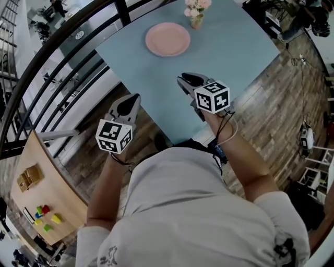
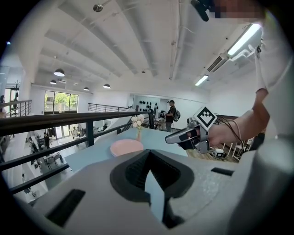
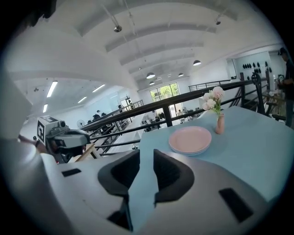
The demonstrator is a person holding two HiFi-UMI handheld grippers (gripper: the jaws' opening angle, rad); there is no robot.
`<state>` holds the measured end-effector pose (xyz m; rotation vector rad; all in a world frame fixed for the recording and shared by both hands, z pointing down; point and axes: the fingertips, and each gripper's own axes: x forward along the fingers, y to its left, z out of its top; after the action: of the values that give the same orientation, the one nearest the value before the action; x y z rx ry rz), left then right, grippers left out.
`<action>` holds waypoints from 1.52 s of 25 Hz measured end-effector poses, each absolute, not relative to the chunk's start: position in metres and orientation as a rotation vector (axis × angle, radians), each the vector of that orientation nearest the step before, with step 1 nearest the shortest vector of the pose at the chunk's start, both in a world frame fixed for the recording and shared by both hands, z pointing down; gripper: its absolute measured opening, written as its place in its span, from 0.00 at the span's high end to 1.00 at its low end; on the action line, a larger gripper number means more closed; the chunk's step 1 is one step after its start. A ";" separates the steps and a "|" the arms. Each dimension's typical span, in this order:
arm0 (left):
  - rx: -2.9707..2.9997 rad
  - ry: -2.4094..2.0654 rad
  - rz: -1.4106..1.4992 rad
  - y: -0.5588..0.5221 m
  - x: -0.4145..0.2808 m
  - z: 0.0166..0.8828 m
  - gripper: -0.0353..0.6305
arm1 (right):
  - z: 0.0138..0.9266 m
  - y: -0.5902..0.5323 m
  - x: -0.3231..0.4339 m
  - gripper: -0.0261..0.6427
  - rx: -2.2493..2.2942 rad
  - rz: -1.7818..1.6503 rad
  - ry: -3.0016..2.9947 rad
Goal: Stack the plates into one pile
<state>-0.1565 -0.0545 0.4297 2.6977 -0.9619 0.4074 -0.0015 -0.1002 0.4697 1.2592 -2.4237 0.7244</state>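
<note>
The pile of pink plates [image 1: 167,39] lies on the light blue table [image 1: 240,57], at its far part, just beside a small vase of flowers [image 1: 196,13] whose top is cut off in the head view. In the right gripper view the pile shows more than one rim, but the exact number of plates I cannot count. Both grippers hang in the air near the person, well apart from the plates. The left gripper [image 1: 136,96] has its jaw tips pressed together, with only a thin wedge of table visible lower between the pads, and holds nothing. The right gripper [image 1: 180,79] has its jaws a little spread, with only the blue table seen through the gap. The person's shirt [image 1: 198,208] hides the near edge of the table.
</note>
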 end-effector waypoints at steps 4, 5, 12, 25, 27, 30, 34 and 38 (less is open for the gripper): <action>2.710 -0.947 0.395 -0.043 -0.159 0.430 0.94 | 0.459 -0.081 -0.010 0.85 1.232 0.631 -2.457; 2.708 -0.943 0.392 -0.040 -0.160 0.431 0.94 | 0.455 -0.075 -0.014 0.86 1.219 0.600 -2.466; 2.721 -0.958 0.334 -0.020 -0.158 0.414 0.94 | 0.428 -0.035 -0.018 0.95 1.130 0.407 -2.513; 2.725 -1.012 0.319 0.043 -0.095 0.391 0.94 | 0.386 0.047 0.039 0.95 0.974 0.185 -2.632; 2.741 -1.021 0.320 0.058 -0.076 0.383 0.94 | 0.378 0.064 0.056 0.95 0.954 0.164 -2.648; 2.774 -1.023 0.328 0.084 -0.043 0.371 0.94 | 0.370 0.091 0.081 0.95 0.928 0.125 -2.671; 2.794 -1.043 0.298 0.121 -0.004 0.356 0.94 | 0.364 0.127 0.113 0.95 0.893 0.073 -2.696; 2.802 -1.068 0.265 0.150 0.028 0.347 0.94 | 0.363 0.156 0.138 0.95 0.891 0.074 -2.729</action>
<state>0.0281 0.1503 0.3468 2.8019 -1.0685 0.2655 0.1379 0.1564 0.3635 0.8909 -2.7287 0.0743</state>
